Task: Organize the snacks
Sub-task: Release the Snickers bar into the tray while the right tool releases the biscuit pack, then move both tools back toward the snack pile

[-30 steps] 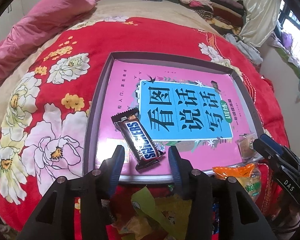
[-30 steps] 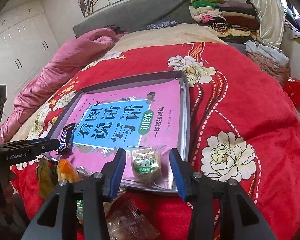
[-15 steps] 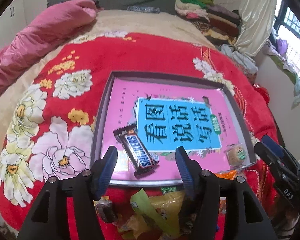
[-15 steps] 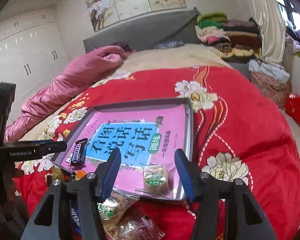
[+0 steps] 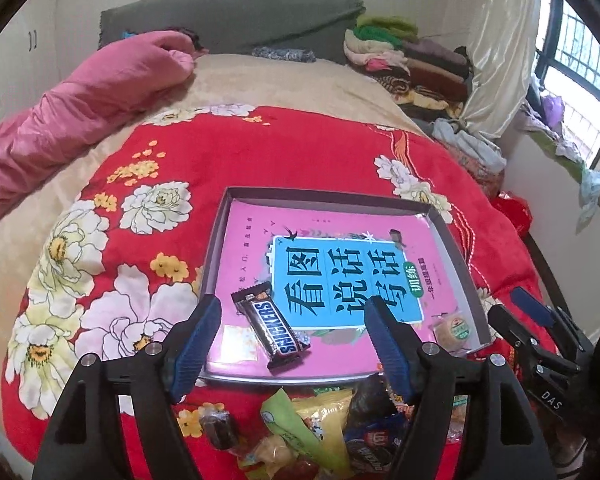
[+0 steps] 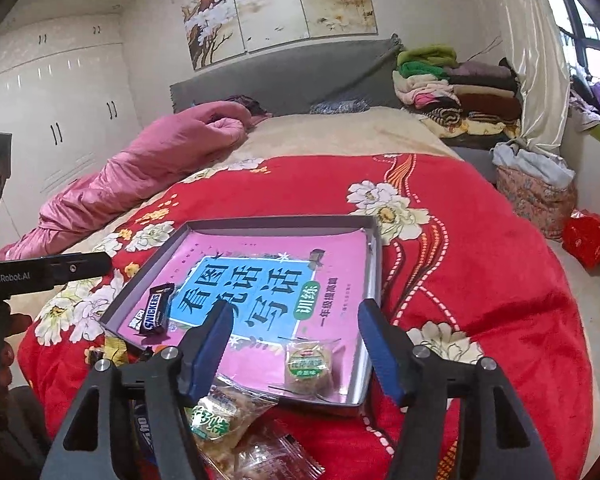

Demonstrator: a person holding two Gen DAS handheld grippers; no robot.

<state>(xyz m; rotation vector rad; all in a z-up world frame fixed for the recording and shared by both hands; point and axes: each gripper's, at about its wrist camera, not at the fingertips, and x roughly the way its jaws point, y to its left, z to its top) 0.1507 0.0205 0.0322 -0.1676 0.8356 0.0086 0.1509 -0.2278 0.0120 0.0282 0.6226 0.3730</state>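
The left gripper (image 5: 292, 322) hangs over the tray (image 5: 446, 232), jaws opening, empty; the Snickers bar (image 5: 274, 330) lies loose below them on the pink book (image 5: 252, 240). Only its view shows the snack pile (image 5: 312, 428). The right gripper (image 6: 294, 322), also opening and empty, frames the round pastry (image 6: 309, 366); only its view shows the wardrobe (image 6: 60, 100).

Two wrist cameras over the near edge of a bed

Each looks forward and downward between its own fingers, toward the far headboard (image 6: 284, 76). The left view sits near the tray's (image 5: 216, 256) left corner, the right view near its right corner; both share the tray, the pink book (image 6: 268, 280) and the red quilt (image 5: 292, 152).
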